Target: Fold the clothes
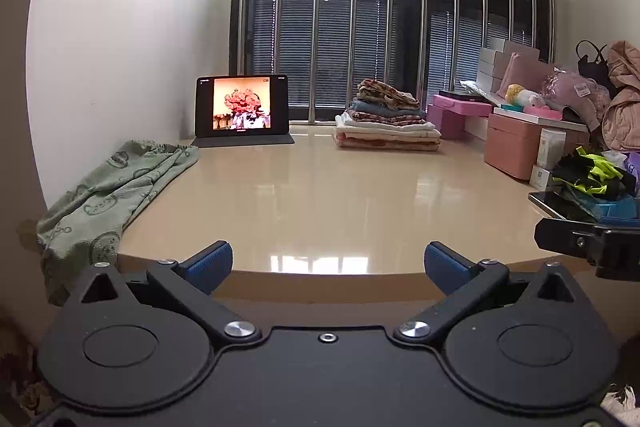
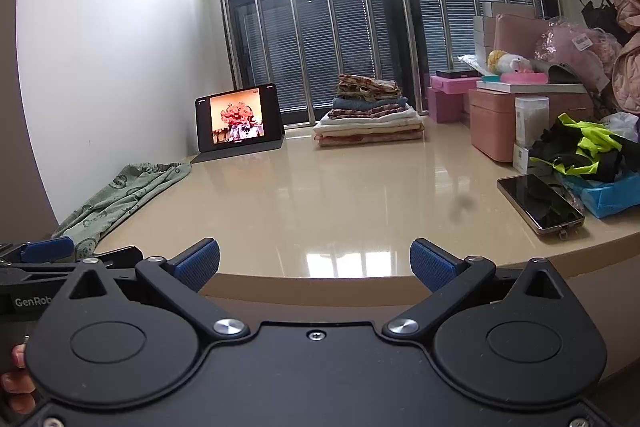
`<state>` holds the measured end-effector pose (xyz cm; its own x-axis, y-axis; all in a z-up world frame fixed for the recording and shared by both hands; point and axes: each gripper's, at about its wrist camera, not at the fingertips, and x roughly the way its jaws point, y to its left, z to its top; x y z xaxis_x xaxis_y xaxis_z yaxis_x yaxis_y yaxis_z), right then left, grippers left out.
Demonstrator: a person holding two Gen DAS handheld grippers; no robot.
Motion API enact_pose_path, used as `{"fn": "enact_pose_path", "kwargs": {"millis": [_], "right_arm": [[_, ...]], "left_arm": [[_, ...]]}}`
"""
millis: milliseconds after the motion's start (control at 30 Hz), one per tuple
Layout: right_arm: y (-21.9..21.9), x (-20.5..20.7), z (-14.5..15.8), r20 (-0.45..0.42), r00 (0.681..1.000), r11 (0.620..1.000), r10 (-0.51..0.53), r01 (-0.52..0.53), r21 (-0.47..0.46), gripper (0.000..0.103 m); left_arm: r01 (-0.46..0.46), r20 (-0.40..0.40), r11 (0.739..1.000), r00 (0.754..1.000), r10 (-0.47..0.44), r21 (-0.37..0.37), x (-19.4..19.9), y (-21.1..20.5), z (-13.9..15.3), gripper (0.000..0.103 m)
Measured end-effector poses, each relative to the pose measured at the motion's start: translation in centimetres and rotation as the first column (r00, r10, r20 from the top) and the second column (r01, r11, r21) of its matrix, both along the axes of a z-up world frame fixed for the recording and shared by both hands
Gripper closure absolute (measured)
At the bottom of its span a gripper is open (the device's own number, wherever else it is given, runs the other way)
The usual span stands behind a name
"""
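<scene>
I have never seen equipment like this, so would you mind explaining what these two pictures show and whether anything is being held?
A person holds two hand-held grippers, each carrying a wide-angle camera that looks out along its blue-padded fingers. One picture comes from the left gripper, the other from the right gripper. Both are open and hold nothing. They face a glossy beige table. On it lie a crumpled green garment at the left, a stack of folded clothes near the window, a tablet playing a video, a phone, and a black and neon-yellow garment among boxes at the right.
</scene>
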<state>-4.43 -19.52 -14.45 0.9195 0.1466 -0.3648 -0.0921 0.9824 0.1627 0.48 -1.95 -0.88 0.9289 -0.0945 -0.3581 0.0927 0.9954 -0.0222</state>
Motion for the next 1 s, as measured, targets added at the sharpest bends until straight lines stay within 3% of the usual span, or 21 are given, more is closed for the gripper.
{"fn": "enact_pose_path", "kwargs": {"millis": [1000], "right_arm": [[-0.19,-0.07,-0.48,-0.015,1.0,1.0,0.004,-0.004,0.003,0.0]], "left_arm": [[0.005,-0.023,1.0,1.0,-0.005,0.009,0.21,-0.13,-0.19,0.0]]}}
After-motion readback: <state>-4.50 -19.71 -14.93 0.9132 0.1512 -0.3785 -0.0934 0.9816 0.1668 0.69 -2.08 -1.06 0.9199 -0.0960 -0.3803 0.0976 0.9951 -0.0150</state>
